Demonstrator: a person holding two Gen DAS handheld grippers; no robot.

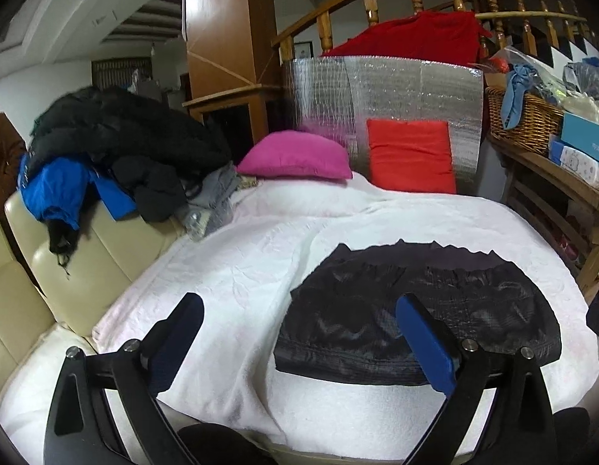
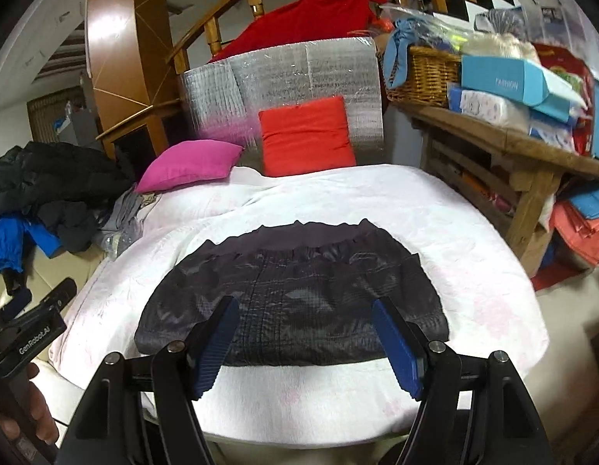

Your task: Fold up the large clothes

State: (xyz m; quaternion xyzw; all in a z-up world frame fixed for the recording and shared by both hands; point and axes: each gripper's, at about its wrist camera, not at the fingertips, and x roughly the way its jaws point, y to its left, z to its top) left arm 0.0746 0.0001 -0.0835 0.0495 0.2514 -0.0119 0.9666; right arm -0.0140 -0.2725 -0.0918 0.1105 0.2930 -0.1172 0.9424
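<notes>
A black quilted garment [image 1: 419, 310] lies folded into a flat rectangle on the white blanket [image 1: 241, 271]; it also shows in the right wrist view [image 2: 295, 294]. My left gripper [image 1: 299, 310] is open and empty, held above the blanket, its right finger over the garment's left part. My right gripper [image 2: 305, 312] is open and empty, held above the garment's near edge. The left gripper also shows at the left edge of the right wrist view [image 2: 40, 306], where its jaws cannot be judged.
A heap of dark and blue clothes [image 1: 105, 155] lies on the cream sofa [image 1: 67, 271] at the left. A pink pillow [image 1: 295, 155] and a red pillow [image 1: 412, 159] lean at the back. A wooden shelf with a wicker basket [image 2: 427, 73] and boxes stands right.
</notes>
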